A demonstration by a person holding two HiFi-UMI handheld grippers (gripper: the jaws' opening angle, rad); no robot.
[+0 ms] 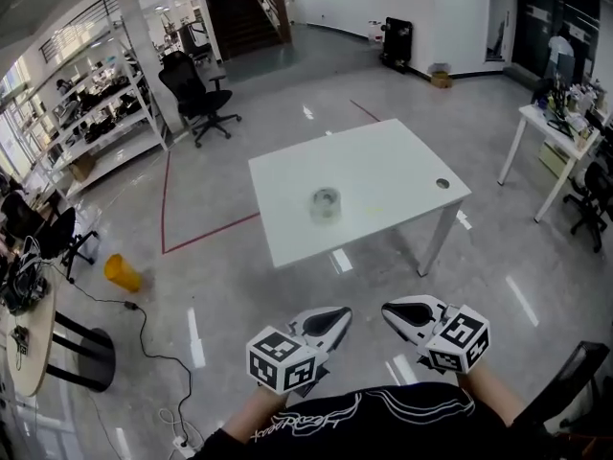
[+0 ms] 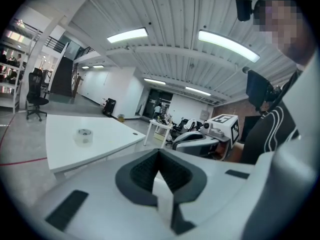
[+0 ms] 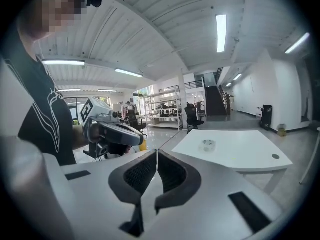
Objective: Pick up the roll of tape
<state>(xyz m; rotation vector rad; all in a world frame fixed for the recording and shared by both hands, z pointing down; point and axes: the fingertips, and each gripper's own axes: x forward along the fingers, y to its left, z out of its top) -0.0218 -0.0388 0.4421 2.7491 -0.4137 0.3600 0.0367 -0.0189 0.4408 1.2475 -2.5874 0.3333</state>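
Observation:
A clear roll of tape (image 1: 326, 203) lies flat near the middle of a white table (image 1: 402, 166); it also shows as the tape roll (image 2: 84, 136) in the left gripper view and the tape roll (image 3: 208, 144) in the right gripper view. My left gripper (image 1: 334, 320) and right gripper (image 1: 397, 313) are held side by side close to my body, well short of the table's near edge. Both are shut with nothing between their jaws. The left gripper (image 2: 159, 156) and right gripper (image 3: 157, 155) point toward the table.
A black office chair (image 1: 198, 96) and metal shelving (image 1: 96, 113) stand at the far left. A yellow bin (image 1: 122, 272) and a floor cable (image 1: 144, 333) lie left of me. A second white desk (image 1: 556, 142) with a chair (image 1: 586, 195) is at right. Red floor tape (image 1: 206, 230) runs by the table.

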